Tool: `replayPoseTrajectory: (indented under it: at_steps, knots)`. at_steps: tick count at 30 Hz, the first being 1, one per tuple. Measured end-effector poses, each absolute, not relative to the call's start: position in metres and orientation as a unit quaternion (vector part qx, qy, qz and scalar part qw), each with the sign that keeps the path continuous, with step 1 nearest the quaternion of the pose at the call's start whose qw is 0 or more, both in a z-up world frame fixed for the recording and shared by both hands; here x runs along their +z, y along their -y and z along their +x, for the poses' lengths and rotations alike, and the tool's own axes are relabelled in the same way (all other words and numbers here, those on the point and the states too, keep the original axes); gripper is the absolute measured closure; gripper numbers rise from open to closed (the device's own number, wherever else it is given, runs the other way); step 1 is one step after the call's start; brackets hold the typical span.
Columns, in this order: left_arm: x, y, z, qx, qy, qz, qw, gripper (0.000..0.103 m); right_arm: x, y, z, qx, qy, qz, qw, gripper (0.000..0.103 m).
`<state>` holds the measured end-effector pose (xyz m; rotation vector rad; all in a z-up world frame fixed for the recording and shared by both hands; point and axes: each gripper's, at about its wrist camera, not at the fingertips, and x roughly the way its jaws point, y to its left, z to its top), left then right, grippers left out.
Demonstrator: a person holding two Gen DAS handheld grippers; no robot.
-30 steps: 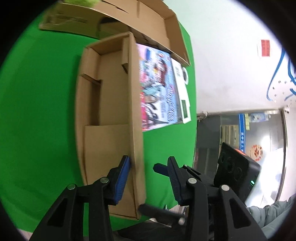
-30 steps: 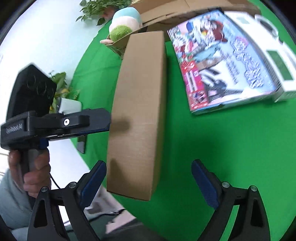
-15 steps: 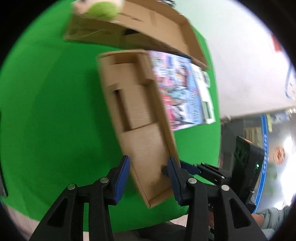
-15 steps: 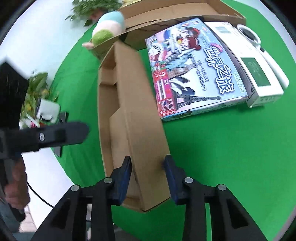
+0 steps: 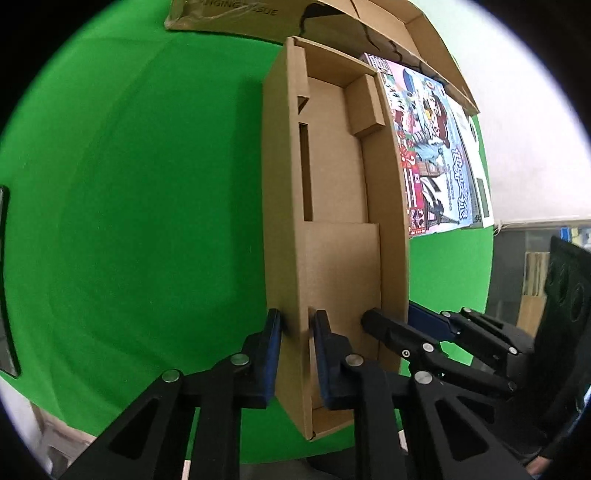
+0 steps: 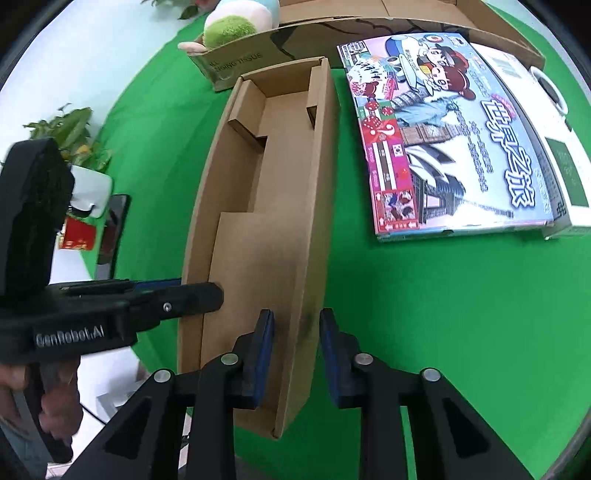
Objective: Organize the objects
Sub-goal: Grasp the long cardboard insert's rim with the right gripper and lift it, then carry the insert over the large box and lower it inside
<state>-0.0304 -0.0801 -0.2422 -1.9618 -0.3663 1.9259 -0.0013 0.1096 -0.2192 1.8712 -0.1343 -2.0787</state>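
Observation:
A long open cardboard tray box (image 5: 340, 206) with folded inserts lies on the green cloth; it also shows in the right wrist view (image 6: 266, 206). My left gripper (image 5: 295, 328) is shut on the box's left wall near its front end. My right gripper (image 6: 297, 332) is shut on the box's right wall at the same end. Each gripper shows in the other's view: the right one (image 5: 402, 321), the left one (image 6: 192, 291). A colourful board game box (image 6: 443, 140) lies to the right of the tray box on top of a white box (image 6: 554, 125).
A large open cardboard carton (image 6: 332, 33) stands at the back with a green and white plush toy (image 6: 236, 22) at its left corner. A phone (image 6: 112, 232), a red and white item (image 6: 79, 225) and a plant (image 6: 70, 129) sit off the cloth's left edge.
The left gripper moved from straddling the box's end to closing on its left wall. The right gripper has stayed on the right wall. The box turned to lie straight along the view.

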Motion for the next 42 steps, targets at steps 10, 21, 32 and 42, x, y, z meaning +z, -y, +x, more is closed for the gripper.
replayPoseTrajectory:
  at_steps: [10, 21, 32, 42]
  knots:
    - [-0.154, 0.072, -0.043, 0.729, 0.108, -0.65, 0.185, 0.09, -0.155, -0.107, -0.028, -0.75, 0.014, 0.647, 0.135, 0.096]
    - [-0.003, 0.056, -0.089, 0.805, 0.09, -0.543, 0.222, 0.09, 0.012, -0.09, -0.072, -0.825, 0.018, 0.554, 0.107, 0.096]
    - [0.072, 0.053, -0.135, 0.837, 0.081, -0.484, 0.244, 0.09, 0.134, -0.089, -0.132, -0.862, 0.009, 0.501, 0.079, 0.096]
    - [0.103, 0.06, -0.177, 0.872, 0.082, -0.416, 0.244, 0.09, 0.184, -0.067, -0.186, -0.887, -0.001, 0.456, 0.075, 0.096]
